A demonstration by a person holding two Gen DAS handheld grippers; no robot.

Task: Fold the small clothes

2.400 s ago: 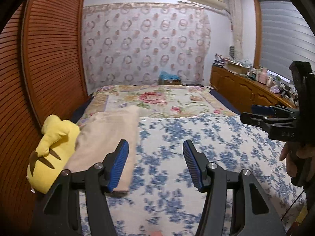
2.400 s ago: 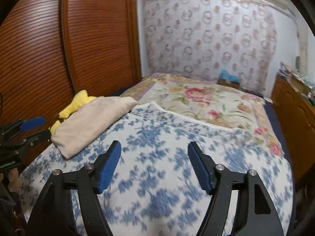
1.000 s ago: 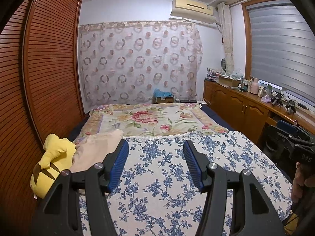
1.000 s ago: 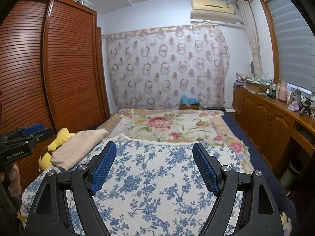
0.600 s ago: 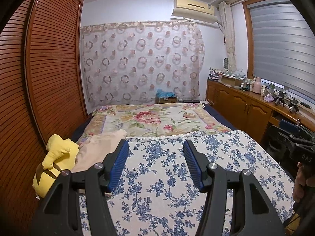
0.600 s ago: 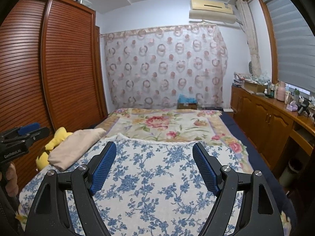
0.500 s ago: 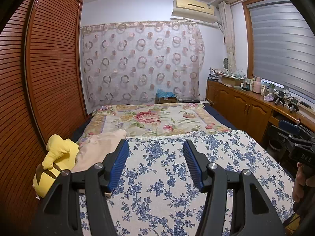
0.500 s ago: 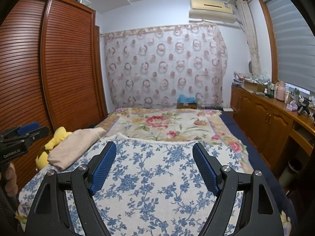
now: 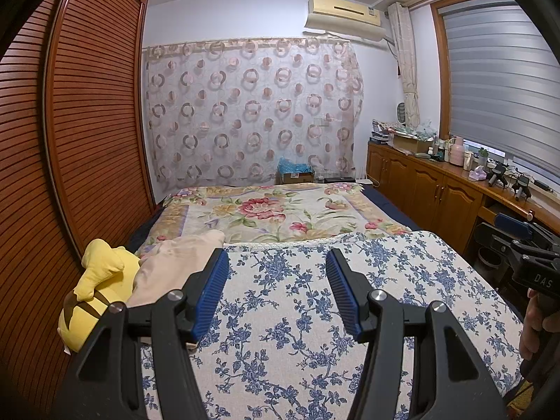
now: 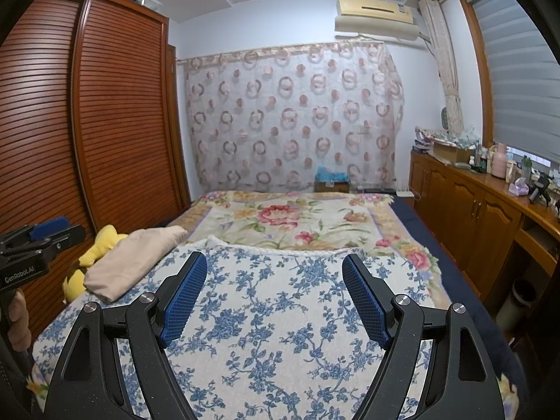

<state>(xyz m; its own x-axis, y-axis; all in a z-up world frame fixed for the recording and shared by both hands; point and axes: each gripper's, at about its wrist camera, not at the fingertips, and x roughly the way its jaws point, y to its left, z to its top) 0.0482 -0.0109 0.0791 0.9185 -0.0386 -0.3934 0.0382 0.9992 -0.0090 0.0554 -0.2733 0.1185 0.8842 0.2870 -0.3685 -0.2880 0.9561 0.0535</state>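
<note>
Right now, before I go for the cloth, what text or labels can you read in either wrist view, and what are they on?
"GenRobot.AI": white print on the left gripper body, seen in the right wrist view.
"DAS": white letters, cut off by the frame edge, on the right gripper body, seen in the left wrist view.
Air conditioner: a small sticker, too small to read.
Box at the curtain: a label, too blurred to read.

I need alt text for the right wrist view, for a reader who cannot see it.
The open right gripper holds nothing above a blue floral cloth spread on a bed. A folded beige garment lies at the left edge against a yellow plush toy, and the left gripper shows at far left.
</note>
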